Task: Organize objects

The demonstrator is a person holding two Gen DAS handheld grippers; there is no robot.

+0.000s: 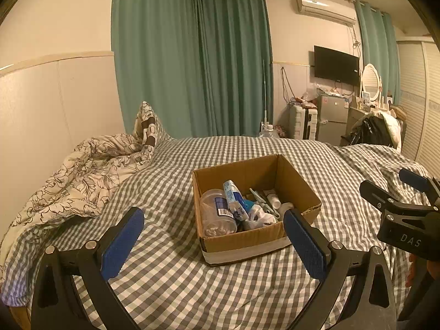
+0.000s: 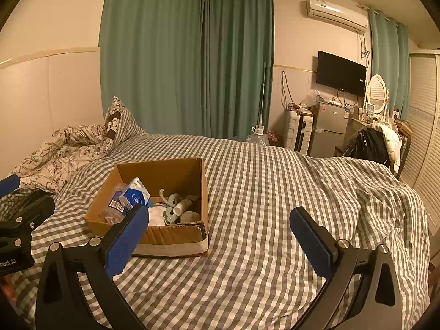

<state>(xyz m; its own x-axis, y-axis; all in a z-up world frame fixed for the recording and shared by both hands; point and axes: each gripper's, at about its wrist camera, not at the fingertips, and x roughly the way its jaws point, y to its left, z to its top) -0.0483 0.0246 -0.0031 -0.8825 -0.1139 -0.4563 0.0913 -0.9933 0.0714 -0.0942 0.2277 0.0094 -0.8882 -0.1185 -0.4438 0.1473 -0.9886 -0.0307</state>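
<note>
Resting on the gingham-covered bed [image 1: 247, 288], an open cardboard box [image 1: 236, 240] is seen near the middle of the mattress, with pale tape along its lower front edge. Inside it are packed a clear plastic jar [image 1: 216, 214] lying on its side at the left, a blue-and-white tissue pack [image 1: 233, 198] leaning against the jar, a pair of pale green scissors [image 1: 264, 202], a small white tube [image 1: 272, 198] toward the back, and white cloth [image 1: 261, 218] at the front. The left gripper [image 1: 214, 232] is held above the bed just in front of the box, its jaws spread wide and nothing between them. The right gripper [image 2: 219, 232] is held over bare bedcover, to the right of the box, its jaws likewise wide apart and empty. A floral quilt [image 1: 82, 178] is bunched at the left edge of the bed. Green curtains [image 1: 192, 55] are noted behind, and a wall television [image 1: 336, 64] at the far right.
</note>
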